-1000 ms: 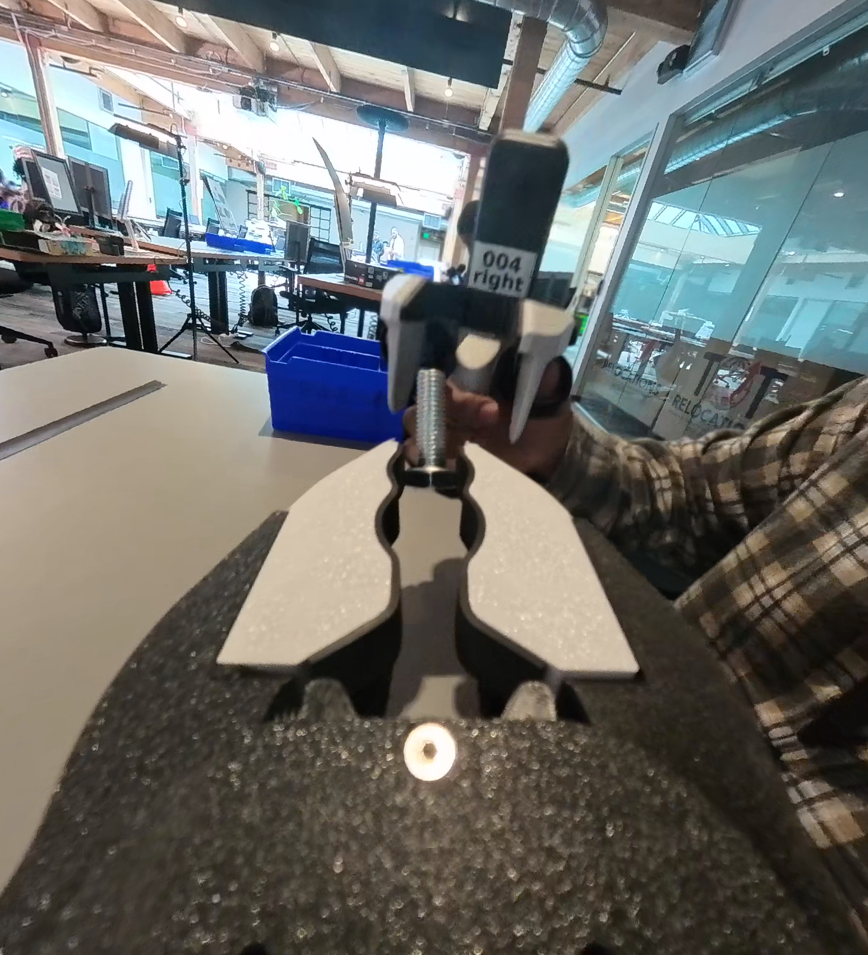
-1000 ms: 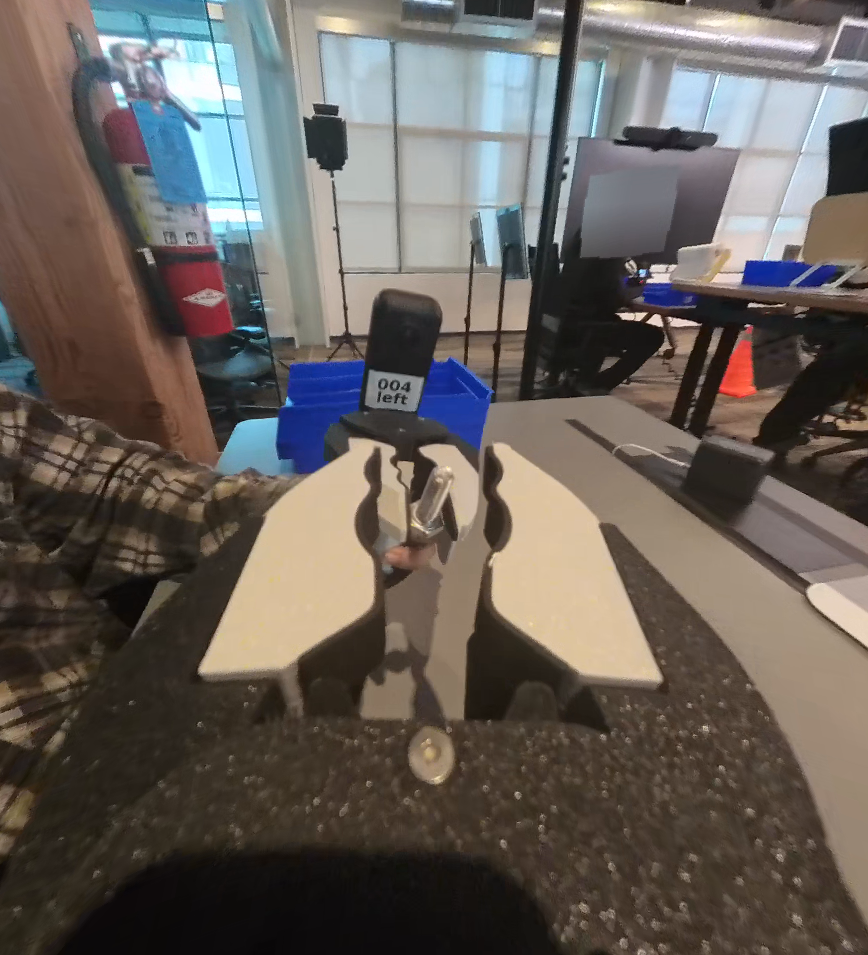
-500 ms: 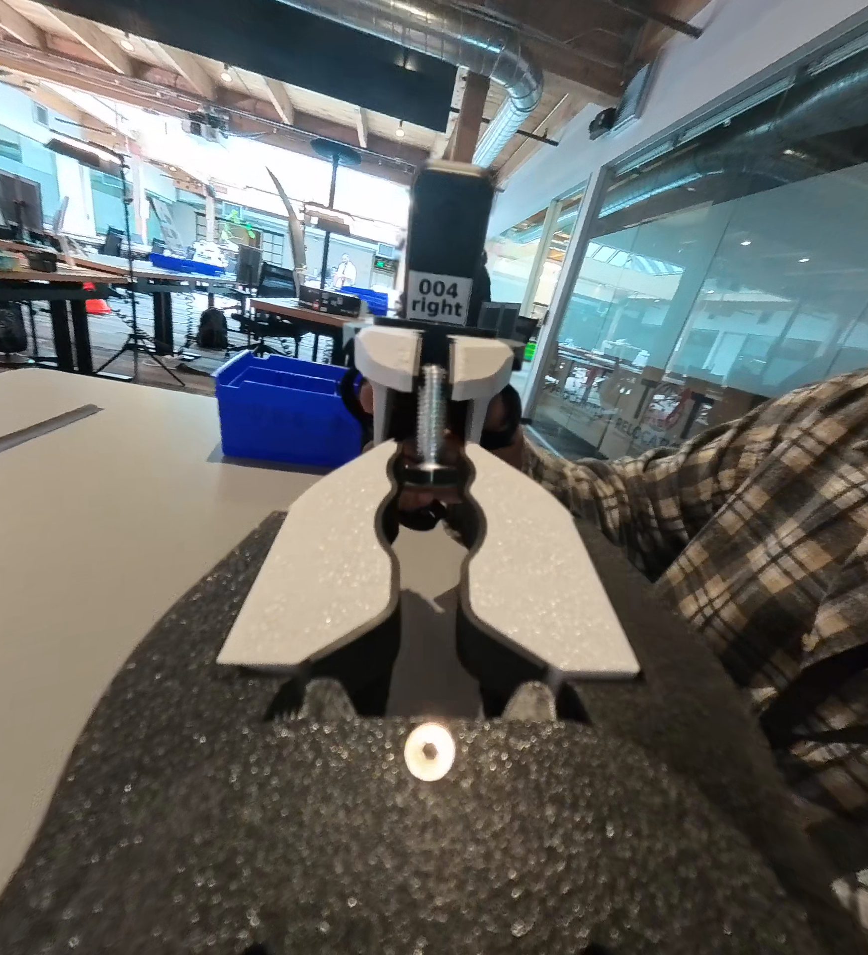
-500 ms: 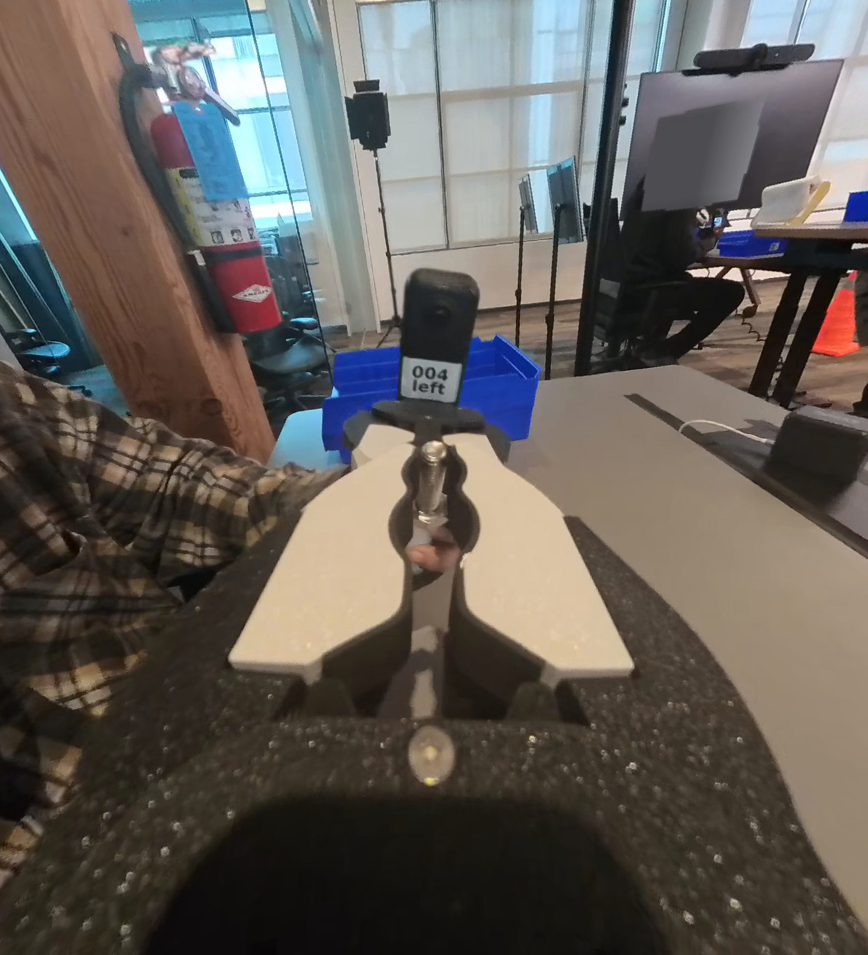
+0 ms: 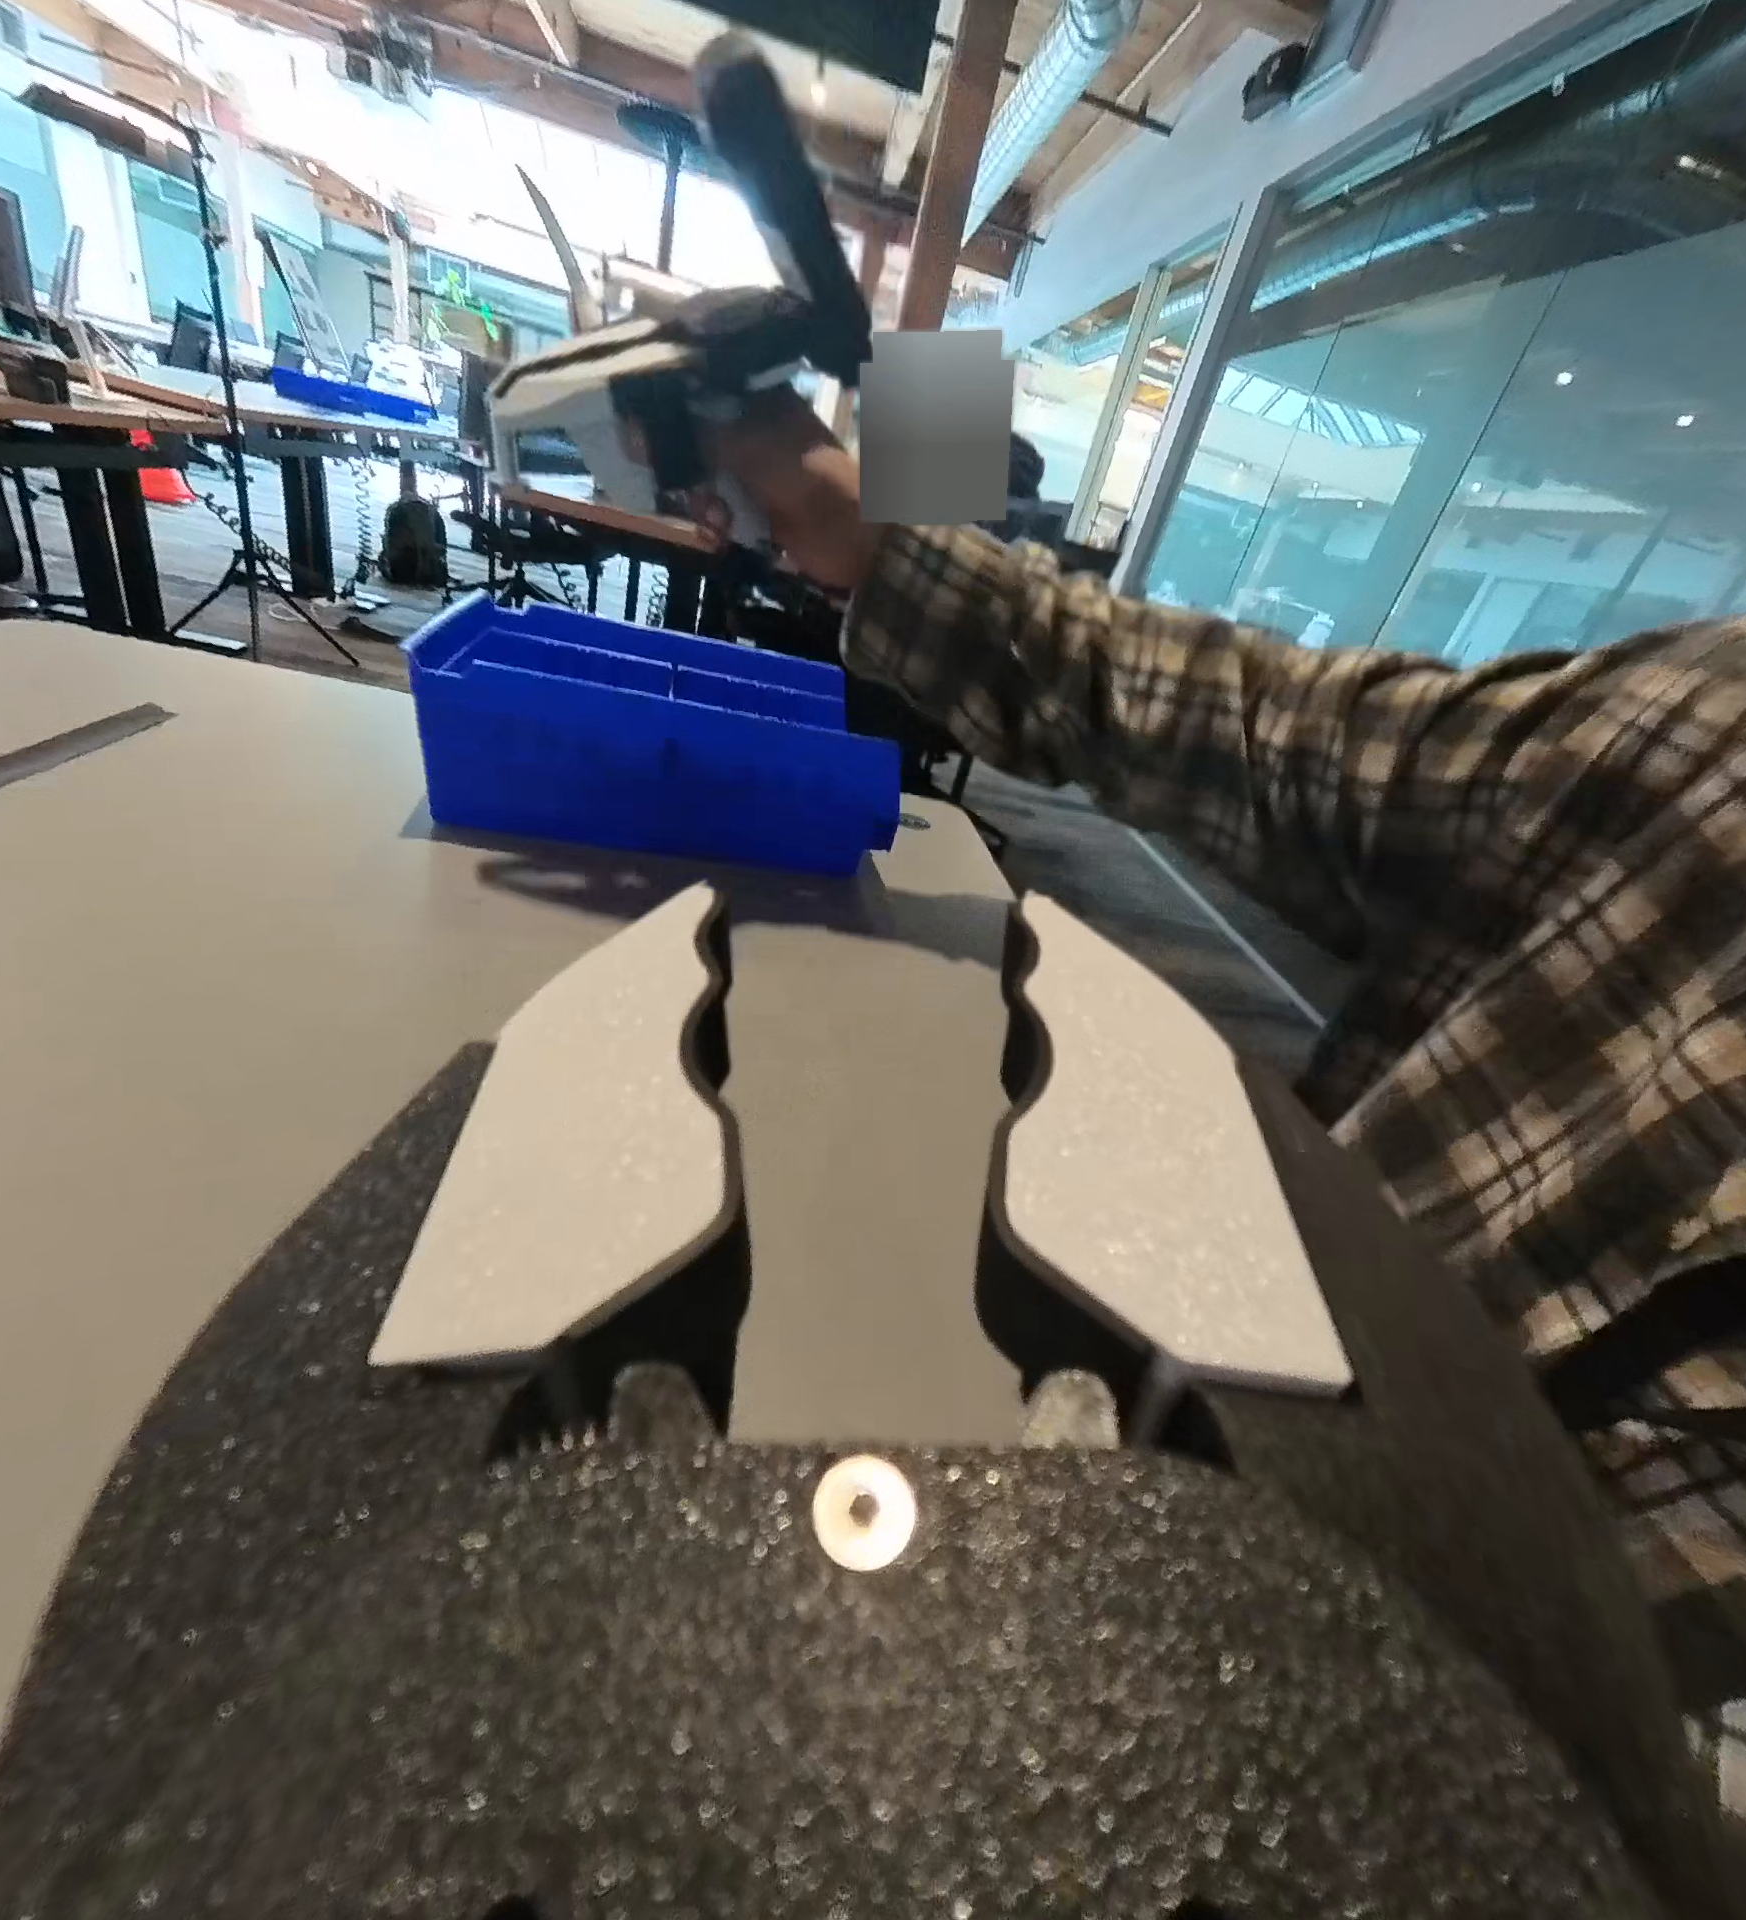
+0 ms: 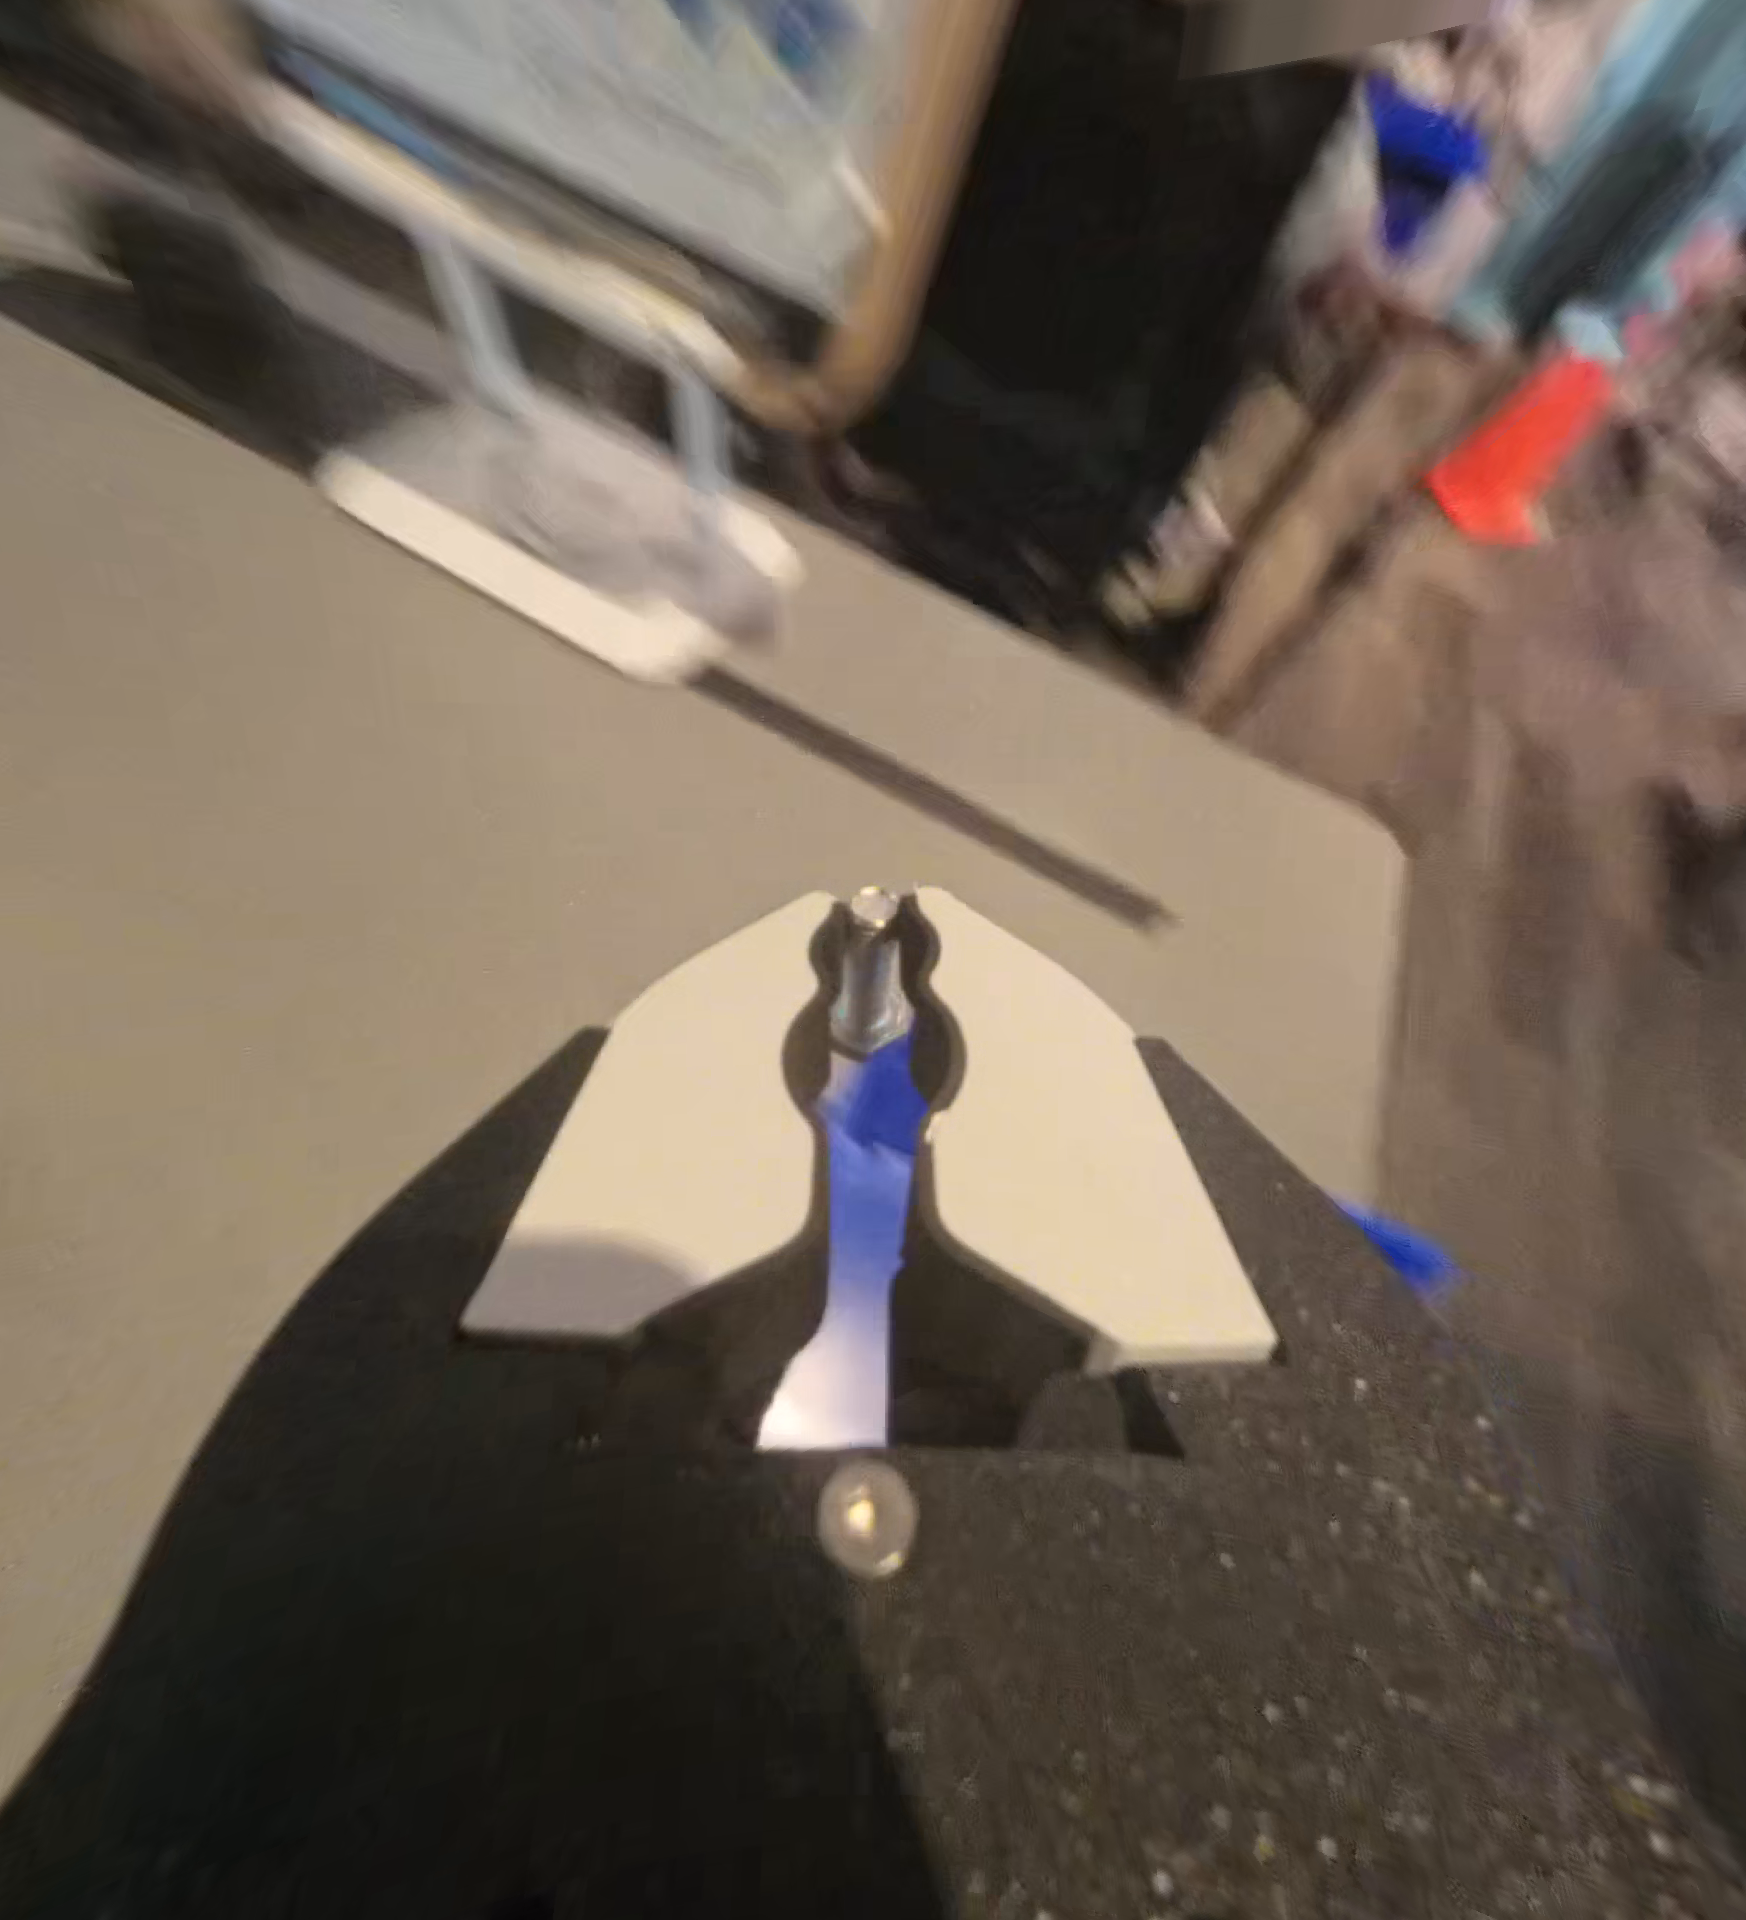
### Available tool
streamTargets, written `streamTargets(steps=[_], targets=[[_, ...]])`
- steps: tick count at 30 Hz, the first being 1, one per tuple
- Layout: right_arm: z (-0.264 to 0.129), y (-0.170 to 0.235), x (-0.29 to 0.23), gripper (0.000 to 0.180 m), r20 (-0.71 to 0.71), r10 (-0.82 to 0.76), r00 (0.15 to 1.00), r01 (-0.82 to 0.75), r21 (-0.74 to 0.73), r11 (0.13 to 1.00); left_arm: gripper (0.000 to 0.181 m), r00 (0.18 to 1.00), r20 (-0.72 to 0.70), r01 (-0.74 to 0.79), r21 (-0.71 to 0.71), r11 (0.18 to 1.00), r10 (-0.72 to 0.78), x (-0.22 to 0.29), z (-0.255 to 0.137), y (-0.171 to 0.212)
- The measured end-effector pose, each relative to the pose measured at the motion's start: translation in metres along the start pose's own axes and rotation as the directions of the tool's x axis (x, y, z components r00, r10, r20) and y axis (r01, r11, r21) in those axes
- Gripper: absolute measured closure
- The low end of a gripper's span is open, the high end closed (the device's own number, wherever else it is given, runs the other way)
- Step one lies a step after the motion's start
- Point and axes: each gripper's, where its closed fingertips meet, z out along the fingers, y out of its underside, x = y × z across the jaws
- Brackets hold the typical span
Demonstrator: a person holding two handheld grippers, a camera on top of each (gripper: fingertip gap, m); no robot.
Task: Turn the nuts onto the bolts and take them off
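Observation:
My left gripper (image 5: 867, 914) is open and empty above the grey table (image 5: 173, 935). My right gripper (image 6: 874, 904) is shut on a silver bolt (image 6: 867, 982). The bolt lies along the fingers, with its hexagonal end (image 6: 869, 1029) toward the camera. The view past it is blurred. In the left wrist view the right gripper (image 5: 578, 384) is raised and tilted above the blue bin (image 5: 640, 758), held by a hand; the bolt does not show there.
The blue bin has dividers and stands at the table's far edge; it also shows under my right fingers (image 6: 864, 1174). A small metal piece (image 5: 913, 821) lies by its right corner. A plaid sleeve (image 5: 1368, 831) crosses the right side. A white flat object (image 6: 557, 561) and a dark strip (image 6: 931, 800) are on the table.
My left gripper opened and let go of the bolt's end. My right gripper, shut on the bolt's shaft, carried it up and away and turned to point over the table.

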Motion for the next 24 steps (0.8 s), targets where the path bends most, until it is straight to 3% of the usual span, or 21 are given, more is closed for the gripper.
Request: streamTargets(steps=[2, 6, 10, 13, 16, 18, 21, 24], targets=[[0.004, 0.052, 0.045, 0.171, -0.085, 0.065, 0.994, -0.08, -0.18, 0.981, 0.133, 1.0, -0.001, -0.01, -0.037, 0.999, 0.01, 0.001, 0.003, 0.006], [0.016, 0.128, 0.058, 0.17, -0.07, 0.227, 0.971, -0.235, -0.403, 0.884, 0.138, 0.999, -0.002, -0.038, -0.091, 0.995, 0.038, 0.001, 0.007, 0.016], [0.023, 0.169, 0.055, 0.17, -0.076, 0.195, 0.978, -0.203, -0.561, 0.802, 0.14, 0.999, -0.015, -0.033, -0.096, 0.995, 0.032, 0.003, 0.008, 0.017], [0.024, 0.178, 0.052, 0.164, -0.072, 0.192, 0.979, -0.196, -0.596, 0.779, 0.141, 0.999, -0.015, -0.031, -0.091, 0.995, 0.03, 0.003, 0.006, 0.015], [0.018, 0.158, 0.059, 0.149, -0.099, 0.177, 0.979, -0.202, -0.535, 0.82, 0.141, 0.999, -0.008, -0.037, -0.082, 0.996, 0.036, 0.003, 0.003, 0.012], [0.007, 0.123, 0.062, 0.144, -0.128, 0.16, 0.979, -0.201, -0.439, 0.876, 0.141, 0.999, -0.006, -0.032, -0.074, 0.997, 0.031, 0.002, 0.002, 0.011], [-0.014, 0.038, 0.045, 0.135, -0.114, 0.135, 0.984, -0.152, -0.153, 0.977, 0.141, 1.0, -0.007, -0.021, -0.068, 0.997, 0.021, 0.001, 0.001, 0.011], [-0.043, -0.044, -0.006, 0.125, -0.025, 0.072, 0.997, -0.067, 0.175, 0.982, 0.141, 1.0, -0.004, -0.029, -0.076, 0.997, 0.029, 0.001, 0.002, 0.011]])
